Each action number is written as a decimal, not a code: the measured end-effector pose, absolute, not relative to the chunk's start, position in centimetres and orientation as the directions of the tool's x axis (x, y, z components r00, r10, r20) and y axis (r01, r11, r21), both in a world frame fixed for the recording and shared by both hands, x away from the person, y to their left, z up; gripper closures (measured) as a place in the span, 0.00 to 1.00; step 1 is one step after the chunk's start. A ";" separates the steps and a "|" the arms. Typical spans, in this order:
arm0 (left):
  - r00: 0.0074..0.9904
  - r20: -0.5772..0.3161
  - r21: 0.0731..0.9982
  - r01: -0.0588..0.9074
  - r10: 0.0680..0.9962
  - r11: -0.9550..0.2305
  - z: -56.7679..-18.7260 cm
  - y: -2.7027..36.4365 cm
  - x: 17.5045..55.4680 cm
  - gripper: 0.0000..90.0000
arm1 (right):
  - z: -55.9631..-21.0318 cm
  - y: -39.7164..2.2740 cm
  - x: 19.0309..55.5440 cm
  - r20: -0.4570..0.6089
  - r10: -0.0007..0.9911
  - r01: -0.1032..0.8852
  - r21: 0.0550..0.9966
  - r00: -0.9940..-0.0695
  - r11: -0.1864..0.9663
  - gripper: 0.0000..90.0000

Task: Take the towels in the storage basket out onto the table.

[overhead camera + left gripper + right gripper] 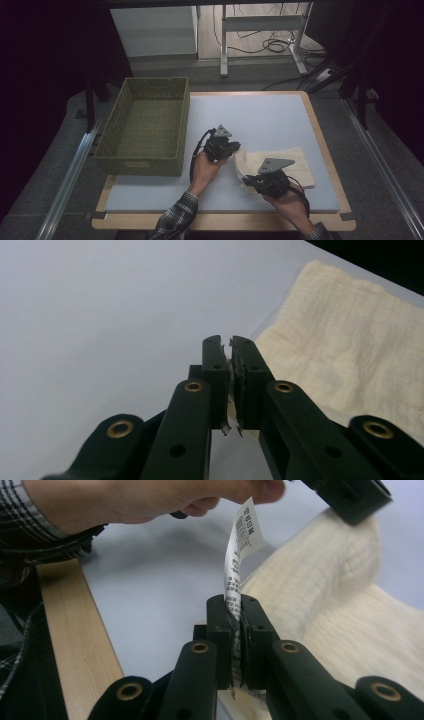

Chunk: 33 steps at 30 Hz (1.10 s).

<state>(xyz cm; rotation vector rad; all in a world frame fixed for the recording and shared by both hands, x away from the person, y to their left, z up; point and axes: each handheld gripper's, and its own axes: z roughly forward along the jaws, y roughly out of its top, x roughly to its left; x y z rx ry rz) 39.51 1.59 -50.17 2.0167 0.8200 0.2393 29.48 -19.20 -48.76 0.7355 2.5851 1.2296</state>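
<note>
Cream cloth [282, 162], a folded towel with a ribbed weave, lies on the pale grey mat [260, 120] that covers the wooden bench [320, 135], toward the person's right and near the front edge. Its left end is lifted off the mat between the two grippers.

In the high view the left gripper [235, 148] sits in the left hand [204, 167], whose forearm comes in from the bottom in a plaid sleeve [175, 220] and slants up and to the right; the gripper points right, at the towel's raised far-left corner. In the left gripper view its jaws are together, with a thin sliver of pale fabric pinched between the pads.

The right gripper [248, 179] is held lower and nearer the person, in the right hand [290, 200], and points left at the towel's near-left corner. In the right gripper view its jaws are clamped on the towel's white printed care label [240, 555], which stands up out of them, with the cloth edge just beside it.

Well apart, on the left of the bench, an olive woven basket [145, 125] stands upright.
</note>
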 end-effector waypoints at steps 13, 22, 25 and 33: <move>0.813 -0.124 0.824 0.404 0.569 -0.398 -50.1 -3.2 40.9 0.95 | -48.9 -24.6 29.4 0.074 0.601 0.416 0.788 -0.796 0.454 0.95; 0.844 -0.114 0.823 0.376 0.524 -0.426 -50.2 -6.7 41.7 0.94 | -49.2 -27.9 29.0 0.090 0.657 0.451 0.795 -0.749 0.406 0.95; 0.849 -0.108 0.821 0.370 0.516 -0.436 -50.2 -7.3 41.8 0.94 | -49.1 -29.0 28.9 0.089 0.675 0.460 0.796 -0.733 0.394 0.95; 0.865 -0.087 0.831 0.336 0.493 -0.443 -49.5 -10.5 42.2 0.94 | -48.8 -31.4 28.6 0.083 0.713 0.473 0.800 -0.696 0.369 0.95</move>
